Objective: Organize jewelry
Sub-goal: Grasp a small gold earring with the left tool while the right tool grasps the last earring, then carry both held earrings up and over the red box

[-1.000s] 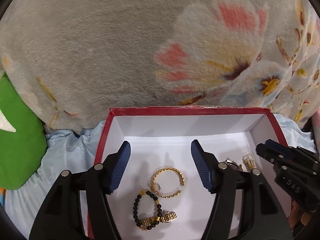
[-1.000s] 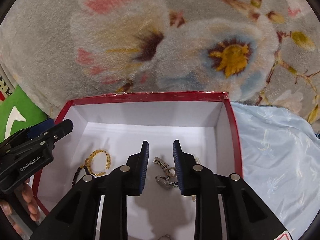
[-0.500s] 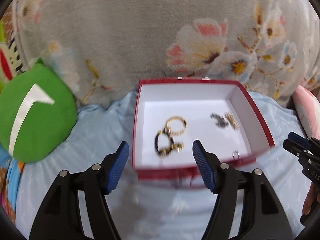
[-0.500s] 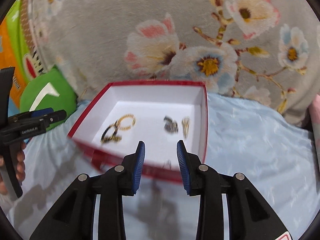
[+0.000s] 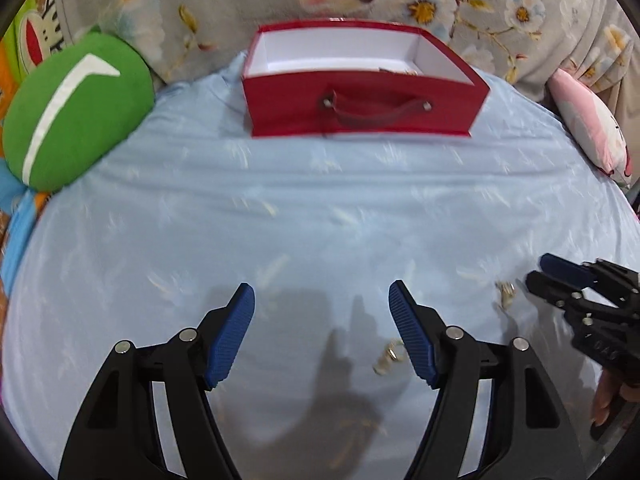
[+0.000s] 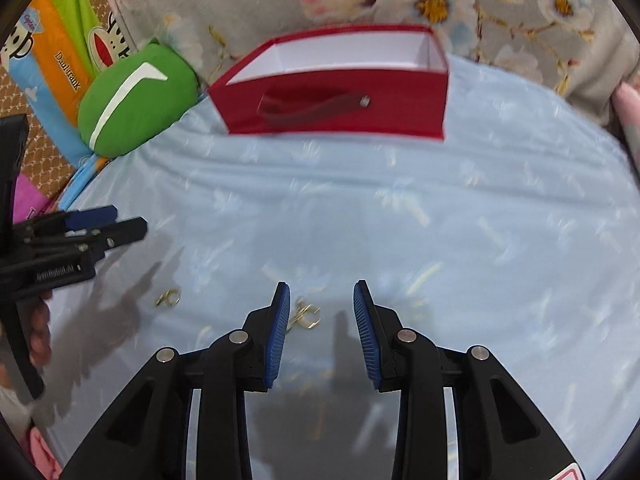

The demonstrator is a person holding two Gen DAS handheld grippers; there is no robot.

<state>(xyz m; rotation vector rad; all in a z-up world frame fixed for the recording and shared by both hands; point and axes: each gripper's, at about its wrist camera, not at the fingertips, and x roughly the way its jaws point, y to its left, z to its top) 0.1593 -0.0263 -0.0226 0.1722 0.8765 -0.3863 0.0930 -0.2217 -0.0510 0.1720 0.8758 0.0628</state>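
left hand-held gripper (image 5: 322, 330): jaws opening wide, nothing between them
right hand-held gripper (image 6: 322, 328): partly open, holding nothing
gold rings: one (image 5: 386, 360) just beside the left's pad, another (image 6: 306, 316) near the right's (blurred)
bed sheet (image 5: 280, 200): pale blue
red box (image 5: 360, 108): far end, jewelry inside barely visible

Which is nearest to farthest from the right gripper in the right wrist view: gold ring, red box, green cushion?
1. gold ring: on the blue sheet, just ahead of the right gripper, toward its left jaw.
2. green cushion: far left, beside the box.
3. red box: straight ahead at the sheet's far edge; close to the cushion's range.
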